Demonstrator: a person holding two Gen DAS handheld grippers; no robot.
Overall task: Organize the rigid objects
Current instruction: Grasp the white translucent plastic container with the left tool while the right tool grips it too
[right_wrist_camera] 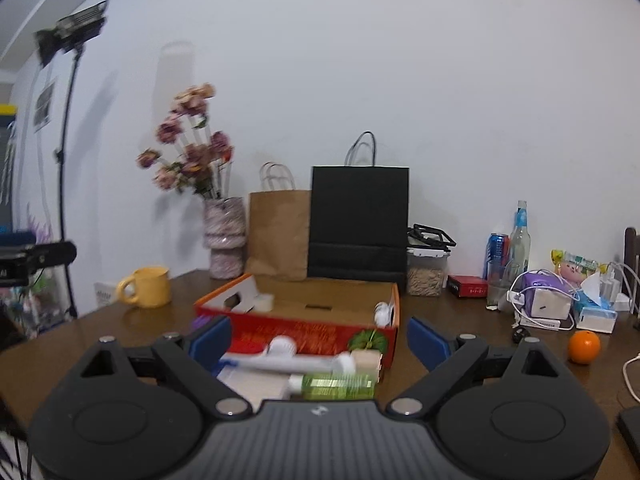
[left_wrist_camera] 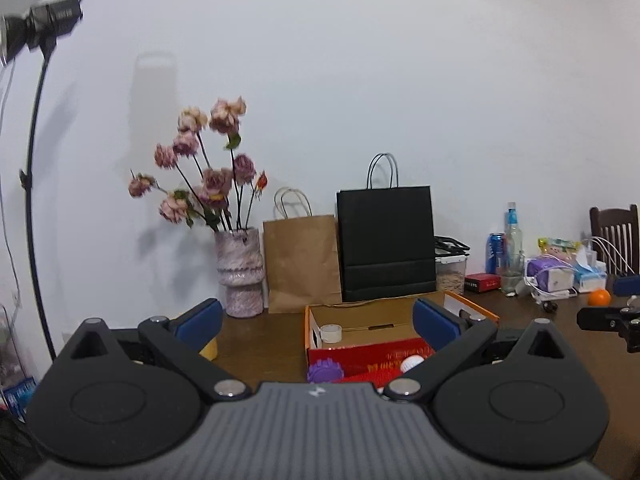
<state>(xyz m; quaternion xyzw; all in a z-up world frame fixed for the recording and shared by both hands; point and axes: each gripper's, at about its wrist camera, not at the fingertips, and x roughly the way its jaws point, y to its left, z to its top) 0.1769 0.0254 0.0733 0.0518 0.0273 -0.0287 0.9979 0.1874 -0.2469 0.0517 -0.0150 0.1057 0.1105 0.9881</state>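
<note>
A shallow red and orange cardboard box (left_wrist_camera: 372,354) (right_wrist_camera: 304,330) lies on the brown table. A white tape roll (left_wrist_camera: 331,334) (right_wrist_camera: 264,302) sits inside it, and another white item (right_wrist_camera: 382,314) rests at its right end. In front of the box lie a purple toothed cap (left_wrist_camera: 325,370), a white cap (left_wrist_camera: 412,363), a white tube (right_wrist_camera: 288,360), a green bottle (right_wrist_camera: 336,385) and a pale block (right_wrist_camera: 366,360). My left gripper (left_wrist_camera: 318,326) hovers open above the box's near side, holding nothing. My right gripper (right_wrist_camera: 319,342) is open and empty above the loose items.
A yellow mug (right_wrist_camera: 146,286) stands left of the box. Behind it are a vase of dried flowers (left_wrist_camera: 240,272), a brown paper bag (left_wrist_camera: 302,264) and a black bag (left_wrist_camera: 386,244). An orange (right_wrist_camera: 584,346), bottles, a can and cables crowd the right side.
</note>
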